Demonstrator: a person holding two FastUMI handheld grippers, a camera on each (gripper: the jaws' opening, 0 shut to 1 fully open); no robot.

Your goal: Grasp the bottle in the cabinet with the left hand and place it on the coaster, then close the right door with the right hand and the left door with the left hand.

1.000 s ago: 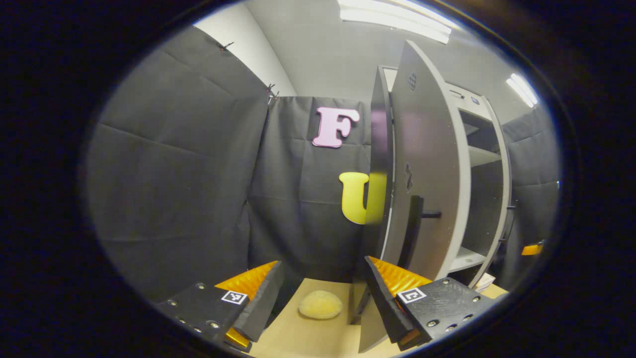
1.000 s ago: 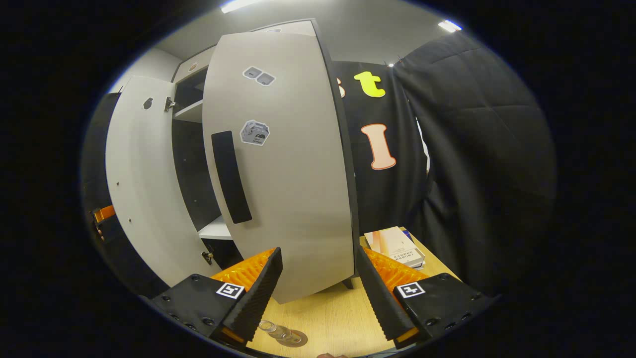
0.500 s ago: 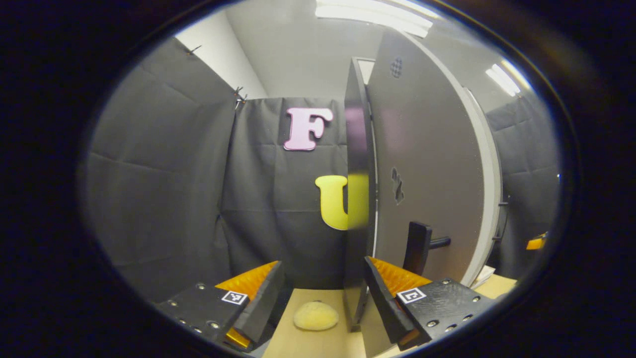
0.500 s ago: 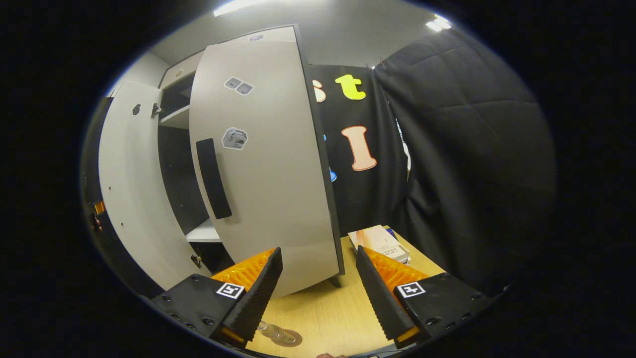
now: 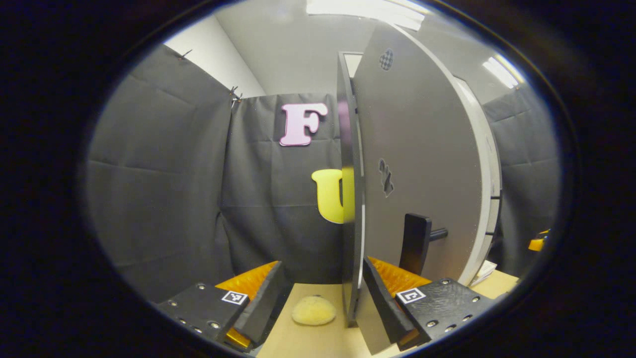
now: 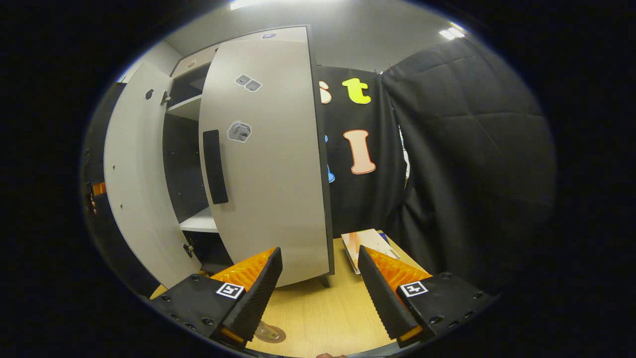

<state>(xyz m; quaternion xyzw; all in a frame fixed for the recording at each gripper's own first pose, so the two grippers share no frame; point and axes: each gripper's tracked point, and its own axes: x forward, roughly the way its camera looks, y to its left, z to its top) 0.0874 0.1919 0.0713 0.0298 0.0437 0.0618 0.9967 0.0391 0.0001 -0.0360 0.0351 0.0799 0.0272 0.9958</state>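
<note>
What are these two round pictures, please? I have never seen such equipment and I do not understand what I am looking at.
No robot is here. A person holds one hand-held gripper in each hand, and a fisheye camera rides on each, looking forward along its two fingers.

The left gripper view shows the left hand-held gripper, open and holding nothing, at the edge of the cabinet's left door. A pale round pad lies on the wooden table below.

The right gripper view shows the right hand-held gripper, also open and empty, in front of the right door. Both doors stand partly open, with shelves between them. On the table you see a small box and, at the bottom edge, a clear bottle on a coaster.
</note>
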